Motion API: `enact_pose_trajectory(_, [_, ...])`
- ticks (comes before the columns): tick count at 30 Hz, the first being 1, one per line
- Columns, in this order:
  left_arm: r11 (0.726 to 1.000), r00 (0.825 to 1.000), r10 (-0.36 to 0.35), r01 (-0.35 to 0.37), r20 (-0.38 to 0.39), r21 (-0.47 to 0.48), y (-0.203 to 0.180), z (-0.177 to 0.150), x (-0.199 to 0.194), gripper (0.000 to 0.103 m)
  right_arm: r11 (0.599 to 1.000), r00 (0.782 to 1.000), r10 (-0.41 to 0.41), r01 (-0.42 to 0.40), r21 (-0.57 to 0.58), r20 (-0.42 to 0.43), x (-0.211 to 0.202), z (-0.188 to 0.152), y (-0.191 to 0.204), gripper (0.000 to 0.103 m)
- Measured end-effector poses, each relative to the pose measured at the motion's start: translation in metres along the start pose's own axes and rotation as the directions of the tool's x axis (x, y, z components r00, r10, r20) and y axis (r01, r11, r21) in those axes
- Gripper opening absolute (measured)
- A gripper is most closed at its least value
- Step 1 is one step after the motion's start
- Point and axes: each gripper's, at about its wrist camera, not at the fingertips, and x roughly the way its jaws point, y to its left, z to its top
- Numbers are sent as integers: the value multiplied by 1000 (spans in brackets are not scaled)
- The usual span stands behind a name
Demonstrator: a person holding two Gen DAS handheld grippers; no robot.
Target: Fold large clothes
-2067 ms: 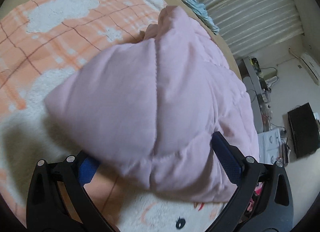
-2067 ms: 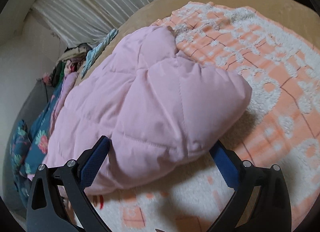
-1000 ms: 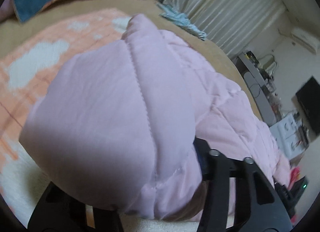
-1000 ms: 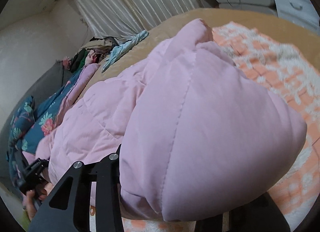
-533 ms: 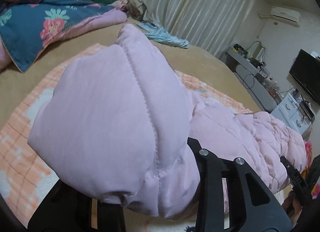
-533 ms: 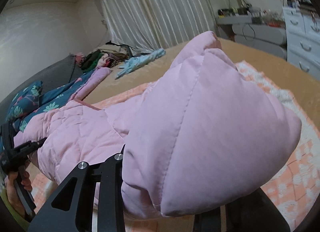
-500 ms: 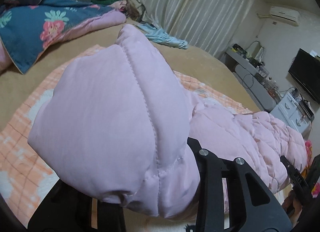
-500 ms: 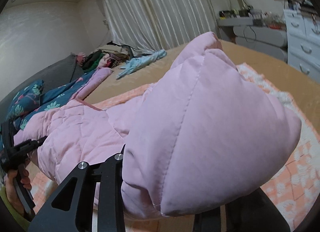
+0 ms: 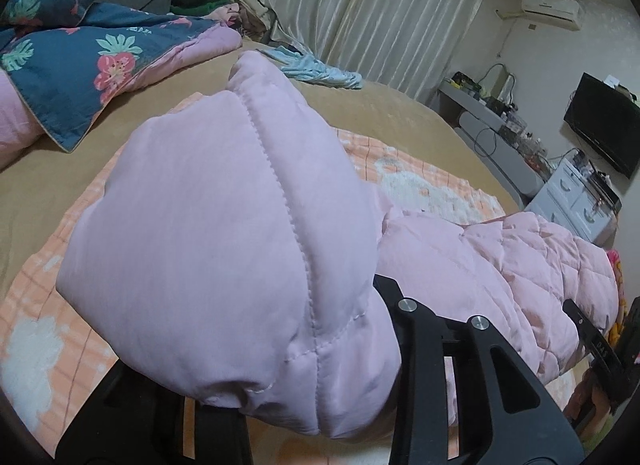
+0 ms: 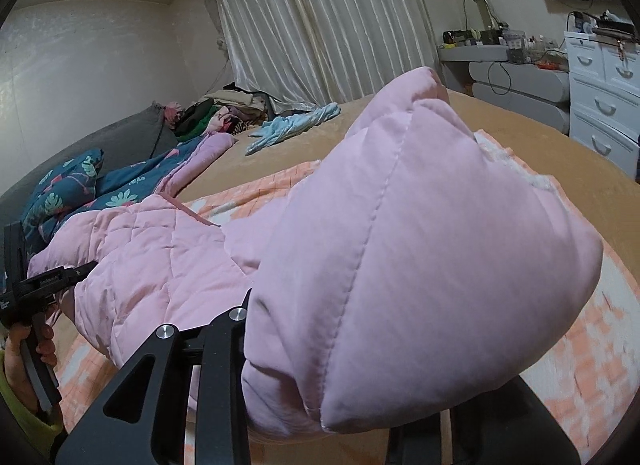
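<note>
Now both the left hand-held gripper (image 9: 320, 393) and right hand-held gripper (image 10: 348, 397), clamped on the pink padded jacket (image 9: 224, 233), have raised its edge off the bed (image 9: 400, 113), starting the fold

matte black gripper (image 9: 304, 405) frames with silver screws, yellow-green sleeve (image 10: 16, 413)

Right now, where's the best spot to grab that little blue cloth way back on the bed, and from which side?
Judging by its pose, take the light blue cloth at a raised, bunched fold near its middle, coming down from above. It lies crumpled and flat on the tan bed cover, so its edges offer little to pinch. Both hand-held grippers are shut on the pink puffy coat, so one must let go first.
</note>
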Motion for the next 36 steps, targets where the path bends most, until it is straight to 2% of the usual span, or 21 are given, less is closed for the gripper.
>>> enact_pose_trajectory(16, [1000, 999, 19, -19, -39, 17, 18, -51, -26, 29, 996, 996, -36, 43, 77, -87, -28, -48, 1, 31])
enact_pose_trajectory(29, [999, 997, 39, -38, -59, 14, 29, -75, -25, 32, 985, 987, -49, 73, 159, -151, -23, -63, -3, 35])
enact_pose_trajectory(36, [999, 997, 45, -45, -59, 7, 27, -78, -27, 32, 987, 988, -51, 73, 144, -149, -24, -63, -3, 34])
